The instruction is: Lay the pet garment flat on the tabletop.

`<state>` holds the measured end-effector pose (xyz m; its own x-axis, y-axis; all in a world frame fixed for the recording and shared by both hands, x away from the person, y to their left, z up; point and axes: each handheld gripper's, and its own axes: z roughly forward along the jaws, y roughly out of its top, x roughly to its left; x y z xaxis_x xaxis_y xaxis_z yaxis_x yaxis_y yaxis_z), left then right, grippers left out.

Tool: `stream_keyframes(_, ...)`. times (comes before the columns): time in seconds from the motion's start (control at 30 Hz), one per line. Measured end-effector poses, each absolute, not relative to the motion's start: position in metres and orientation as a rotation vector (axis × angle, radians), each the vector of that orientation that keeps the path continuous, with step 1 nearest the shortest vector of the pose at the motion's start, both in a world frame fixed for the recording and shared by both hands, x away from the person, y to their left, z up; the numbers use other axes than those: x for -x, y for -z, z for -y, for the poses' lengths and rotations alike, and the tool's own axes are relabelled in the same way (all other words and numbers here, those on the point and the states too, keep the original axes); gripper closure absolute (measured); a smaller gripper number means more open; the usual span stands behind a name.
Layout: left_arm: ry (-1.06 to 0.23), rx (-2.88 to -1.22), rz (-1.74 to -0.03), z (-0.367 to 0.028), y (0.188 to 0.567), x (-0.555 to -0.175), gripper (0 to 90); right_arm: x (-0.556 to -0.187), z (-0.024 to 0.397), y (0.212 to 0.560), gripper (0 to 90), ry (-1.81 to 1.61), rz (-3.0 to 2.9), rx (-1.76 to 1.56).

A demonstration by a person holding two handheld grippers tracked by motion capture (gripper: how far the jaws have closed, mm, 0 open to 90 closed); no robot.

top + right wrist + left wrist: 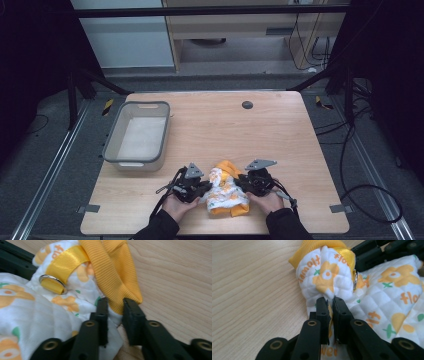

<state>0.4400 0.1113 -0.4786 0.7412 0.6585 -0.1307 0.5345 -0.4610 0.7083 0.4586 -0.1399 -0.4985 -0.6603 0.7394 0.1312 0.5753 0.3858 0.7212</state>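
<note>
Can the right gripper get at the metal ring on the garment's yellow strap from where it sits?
Probably yes. The ring lies exposed on top of the quilted garment, beside the right gripper, whose jaws straddle the yellow ribbed cuff; it must let that go first.

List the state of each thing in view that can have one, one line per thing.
Quilted garment: crumpled on the table, between both grippers.
Left gripper: jaws shut on the garment's white fabric.
Right gripper: jaws part open around the yellow ribbed edge.
Grey bin: upright, empty.
</note>
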Motion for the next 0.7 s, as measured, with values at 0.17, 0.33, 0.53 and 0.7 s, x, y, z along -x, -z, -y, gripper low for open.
stream_keyframes(0.17, -0.212, -2.164, -0.892, -0.112, 0.477, -0.44, 84.1, -0.46, 0.139, 0.497, 86.1, -1.115, -2.438, -1.159)
stream_keyframes(0.33, -0.225, -2.115, -0.895, -0.119, 0.468, -0.44, 84.1, -0.458, 0.146, 0.484, 86.3, -1.204, -2.357, -1.154)
stream_keyframes(0.53, -0.246, -2.066, -0.874, -0.122, 0.456, -0.437, 84.1, -0.45, 0.161, 0.465, 86.2, -1.324, -2.261, -1.121)
stream_keyframes(0.7, -0.26, -2.04, -0.856, -0.122, 0.448, -0.434, 84.1, -0.448, 0.167, 0.454, 86.3, -1.376, -2.216, -1.084)
